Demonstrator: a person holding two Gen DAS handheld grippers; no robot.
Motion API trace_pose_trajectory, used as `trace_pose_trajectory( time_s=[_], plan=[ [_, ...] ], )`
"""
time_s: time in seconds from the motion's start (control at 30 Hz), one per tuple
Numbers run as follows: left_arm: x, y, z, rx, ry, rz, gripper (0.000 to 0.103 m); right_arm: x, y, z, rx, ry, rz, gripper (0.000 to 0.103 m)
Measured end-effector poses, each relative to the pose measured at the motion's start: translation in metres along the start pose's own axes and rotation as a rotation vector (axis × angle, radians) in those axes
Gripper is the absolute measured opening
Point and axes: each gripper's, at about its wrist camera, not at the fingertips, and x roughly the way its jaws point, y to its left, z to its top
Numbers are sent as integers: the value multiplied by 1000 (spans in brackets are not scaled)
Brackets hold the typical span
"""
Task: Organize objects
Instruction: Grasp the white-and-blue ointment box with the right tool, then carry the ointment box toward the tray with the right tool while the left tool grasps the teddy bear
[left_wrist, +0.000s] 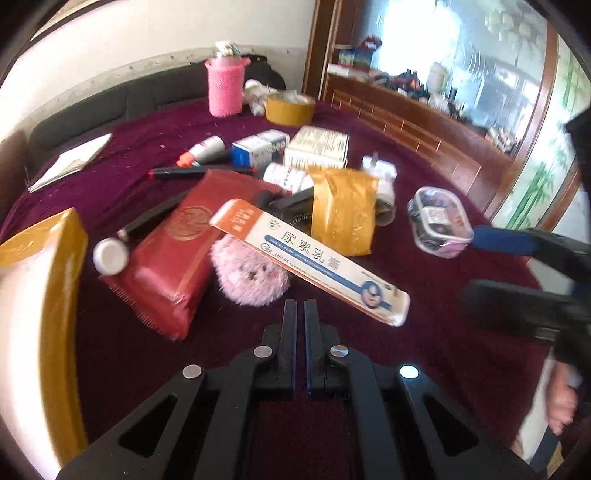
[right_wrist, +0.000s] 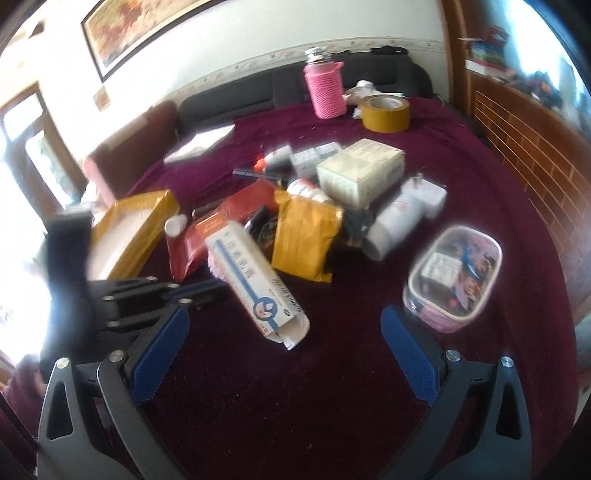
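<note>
The left gripper (left_wrist: 300, 308) has its jaws shut on nothing, hovering over the maroon cloth (left_wrist: 424, 332). Just ahead of its tips lies the long ointment carton (left_wrist: 310, 258), propped aslant on a pink plush toy (left_wrist: 249, 275). The carton is probably light and thin-walled, easily crushed; a hold across its narrow width near the low end should serve. The plush is soft and would squash under the pads.

The right gripper (right_wrist: 284, 332) stands wide open, with the carton's torn end (right_wrist: 286, 328) between its jaws and the clear lidded container (right_wrist: 454, 275) just beyond the right finger. That container looks rigid and slick, best taken across its short sides.

Farther out, the red foil pouch (left_wrist: 181, 254) and gold pouch (left_wrist: 341, 210) overlie dark items I cannot identify. The yellow-edged box (left_wrist: 40, 295) is cut off at the left jaw's side. Beyond, the tape roll (left_wrist: 290, 107) and pink knitted bottle (left_wrist: 225, 86) stand apart. The right view is motion-blurred, so labels there are unreadable.
</note>
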Motion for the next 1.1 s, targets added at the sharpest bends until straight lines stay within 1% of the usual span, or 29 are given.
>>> trace_pose_trajectory(
  time_s=[0.07, 0.17, 0.23, 0.3, 0.33, 0.37, 0.4, 0.43, 0.47, 0.5, 0.53, 0.6, 0.7, 0.77, 0.83, 0.93, 0.97, 1.1],
  plan=[
    [-33, 9, -11, -33, -51, -18, 2, 9, 11, 3, -54, 22, 1, 103],
    [-75, 26, -25, -83, -107, -19, 2, 29, 34, 8, -163, 51, -35, 103],
    [-88, 35, -26, -105, -126, -14, 2, 46, 47, 11, -224, 77, -53, 103],
    [-101, 44, -31, -125, -141, -4, 2, 66, 57, 14, -271, 107, -96, 102],
    [-105, 47, -35, -136, -145, -3, 2, 73, 60, 16, -291, 119, -122, 96],
    [-109, 51, -39, -149, -149, -4, 2, 85, 63, 18, -316, 140, -156, 84],
    [-112, 53, -41, -154, -153, -4, 2, 91, 63, 19, -325, 155, -178, 65],
    [-116, 55, -44, -160, -161, -3, 2, 98, 62, 20, -328, 179, -203, 52],
    [-119, 58, -46, -164, -169, -2, 2, 100, 61, 20, -318, 198, -208, 33],
    [-123, 59, -50, -165, -176, 1, 2, 100, 58, 20, -301, 207, -202, 25],
    [-125, 61, -51, -166, -184, 6, 2, 99, 56, 21, -277, 212, -187, 21],
    [-130, 66, -53, -178, -200, 4, 2, 91, 46, 20, -201, 227, -132, 21],
    [-133, 76, -54, -201, -216, -1, 2, 72, 34, 18, -100, 219, -55, 21],
    [-136, 83, -54, -213, -223, -9, 2, 54, 30, 18, -36, 205, 26, 21],
    [-137, 92, -51, -223, -225, -10, 2, 41, 34, 21, -15, 190, 72, 21],
    [-140, 111, -43, -241, -231, 11, 2, 28, 58, 32, -18, 177, 151, 21],
    [-142, 116, -39, -244, -234, 20, 2, 27, 70, 37, -18, 176, 192, 21],
    [-152, 148, -22, -244, -273, 81, 2, 47, 112, 63, -26, 193, 294, 21]
  ],
)
